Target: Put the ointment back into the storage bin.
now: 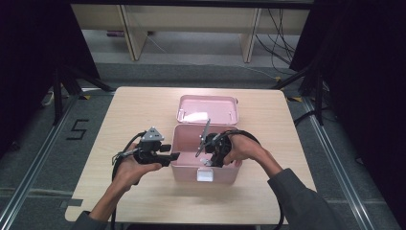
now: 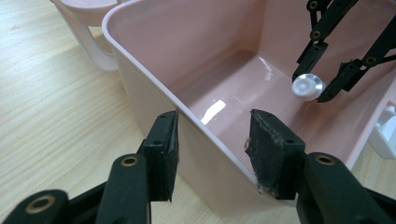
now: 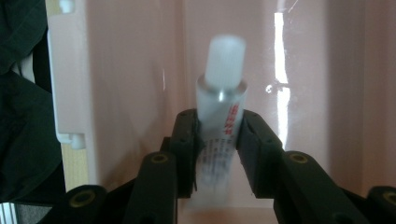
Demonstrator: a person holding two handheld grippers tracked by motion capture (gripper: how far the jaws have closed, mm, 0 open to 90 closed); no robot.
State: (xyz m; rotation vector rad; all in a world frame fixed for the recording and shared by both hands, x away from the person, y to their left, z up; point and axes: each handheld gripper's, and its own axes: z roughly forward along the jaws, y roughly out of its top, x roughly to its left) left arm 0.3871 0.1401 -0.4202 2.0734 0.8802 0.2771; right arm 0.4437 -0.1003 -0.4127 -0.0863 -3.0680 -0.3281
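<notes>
Jaws of right gripper (image 3: 217, 140) clamped on a white tube (image 3: 219, 112), cap up, frame centre, inside the pink box (image 2: 154, 88). Left gripper (image 2: 212, 154) jaws apart, straddling box's near wall, lower centre of frame. Box lid (image 1: 207, 109) open behind.

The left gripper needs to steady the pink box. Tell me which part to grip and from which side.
Grip the near side wall of the pink box at its rim, coming from outside. The left gripper already straddles that thin, upright wall, one jaw outside, one inside. That probably stays clear of the right gripper and its tube.
</notes>
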